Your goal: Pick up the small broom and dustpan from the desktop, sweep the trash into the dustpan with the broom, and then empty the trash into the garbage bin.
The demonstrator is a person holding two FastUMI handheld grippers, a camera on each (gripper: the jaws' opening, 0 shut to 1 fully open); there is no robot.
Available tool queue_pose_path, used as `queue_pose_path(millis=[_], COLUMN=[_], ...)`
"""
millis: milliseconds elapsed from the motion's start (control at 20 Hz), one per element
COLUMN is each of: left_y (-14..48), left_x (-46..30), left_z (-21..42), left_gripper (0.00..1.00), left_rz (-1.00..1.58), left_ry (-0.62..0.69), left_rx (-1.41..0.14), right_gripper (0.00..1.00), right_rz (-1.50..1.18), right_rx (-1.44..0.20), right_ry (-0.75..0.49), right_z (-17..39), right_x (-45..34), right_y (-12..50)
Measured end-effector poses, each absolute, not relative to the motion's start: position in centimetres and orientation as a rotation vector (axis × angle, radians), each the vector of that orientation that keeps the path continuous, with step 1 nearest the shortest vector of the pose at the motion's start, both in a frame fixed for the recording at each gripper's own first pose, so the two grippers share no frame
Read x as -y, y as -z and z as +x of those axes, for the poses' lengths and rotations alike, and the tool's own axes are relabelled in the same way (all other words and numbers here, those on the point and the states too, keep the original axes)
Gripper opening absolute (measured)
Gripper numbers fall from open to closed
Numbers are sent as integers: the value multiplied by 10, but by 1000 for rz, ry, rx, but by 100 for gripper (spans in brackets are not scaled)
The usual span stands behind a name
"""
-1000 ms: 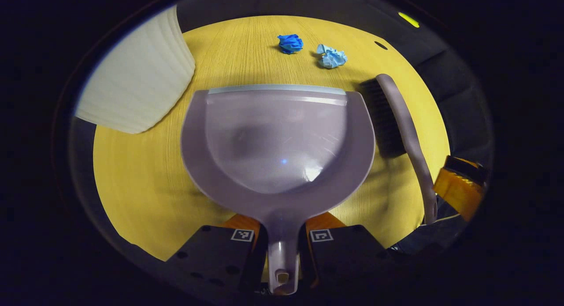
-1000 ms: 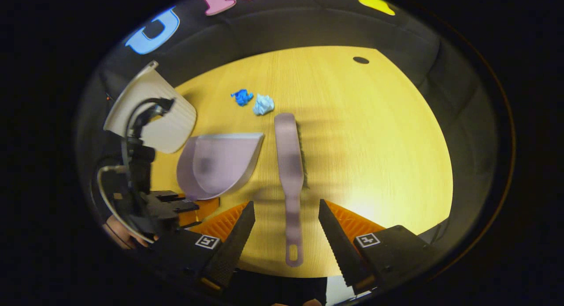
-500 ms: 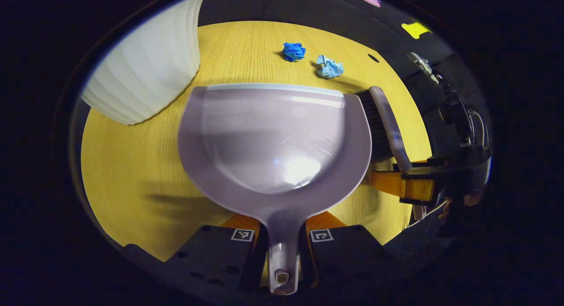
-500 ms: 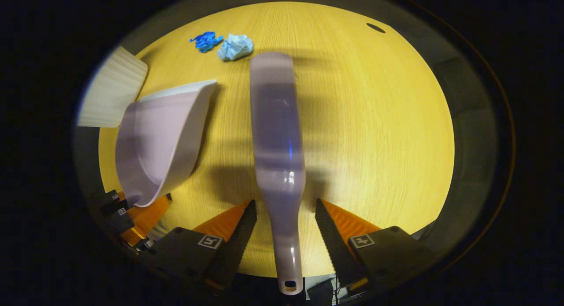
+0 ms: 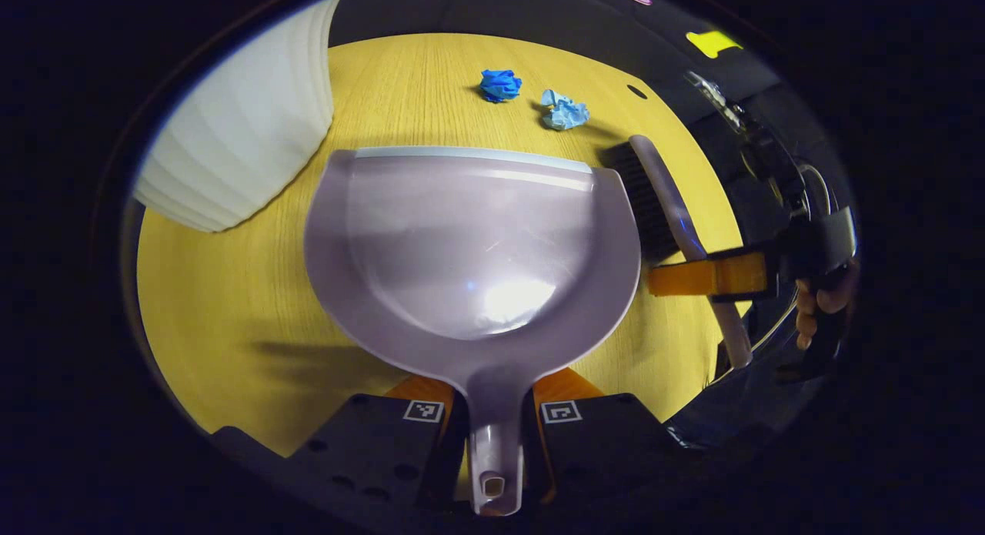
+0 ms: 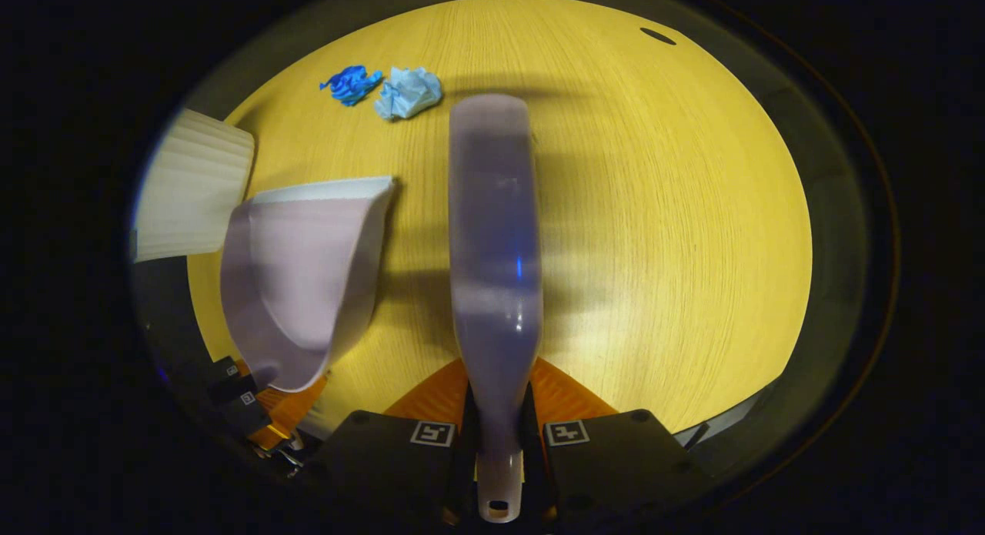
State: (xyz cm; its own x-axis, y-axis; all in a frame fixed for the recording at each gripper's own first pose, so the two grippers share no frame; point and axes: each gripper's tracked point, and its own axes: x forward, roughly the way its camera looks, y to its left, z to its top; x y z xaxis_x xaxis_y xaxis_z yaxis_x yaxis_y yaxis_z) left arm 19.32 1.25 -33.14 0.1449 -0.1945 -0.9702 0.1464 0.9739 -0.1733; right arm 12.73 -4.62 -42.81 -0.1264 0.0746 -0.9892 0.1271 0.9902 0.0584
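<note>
- Pale lilac plastic dustpan [image 5: 471, 242]: in the left gripper view its handle is clamped by the left gripper [image 5: 492, 427] over the yellow wooden desktop [image 5: 231, 289]; crumpled blue paper trash [image 5: 500, 85] lies beyond, a ribbed white bin [image 5: 238, 142] alongside.
- In the right gripper view, the lilac plastic broom [image 6: 492, 242] is pinched at its handle by the right gripper [image 6: 499, 450].

Ahead of my dustpan [image 5: 471, 242] the desk [image 5: 231, 304] lies bare up to the two paper wads [image 5: 531, 98]. The white bin [image 5: 238, 135] crowds my left side, close to the pan's corner. On my right the broom [image 6: 492, 235] runs just beside the pan. Right of the broom I see wide open desk.
</note>
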Motion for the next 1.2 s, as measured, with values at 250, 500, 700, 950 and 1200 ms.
queue_pose_path(millis=[250,500,700,950,1200], left_y=[328,323,316,314,316], left_x=[-36,-62,-77,-81,-83], left_z=[201,227,243,247,253], left_gripper=[30,30,30,30,31], left_rz=[117,290,339,369,406], left_ry=[300,364,395,407,413], left_rx=[-1447,-1481,-1507,-1537,-1540], right_gripper=[28,28,28,27,28], right_rz=[-4,-332,-471,-617,-657], right_rx=[-1615,-1574,-1565,-1562,-1614], right_ry=[19,-93,-193,-344,-624], right_z=[217,298,341,343,300], right_x=[77,107,107,90,43], right_y=[424,443,460,468,459])
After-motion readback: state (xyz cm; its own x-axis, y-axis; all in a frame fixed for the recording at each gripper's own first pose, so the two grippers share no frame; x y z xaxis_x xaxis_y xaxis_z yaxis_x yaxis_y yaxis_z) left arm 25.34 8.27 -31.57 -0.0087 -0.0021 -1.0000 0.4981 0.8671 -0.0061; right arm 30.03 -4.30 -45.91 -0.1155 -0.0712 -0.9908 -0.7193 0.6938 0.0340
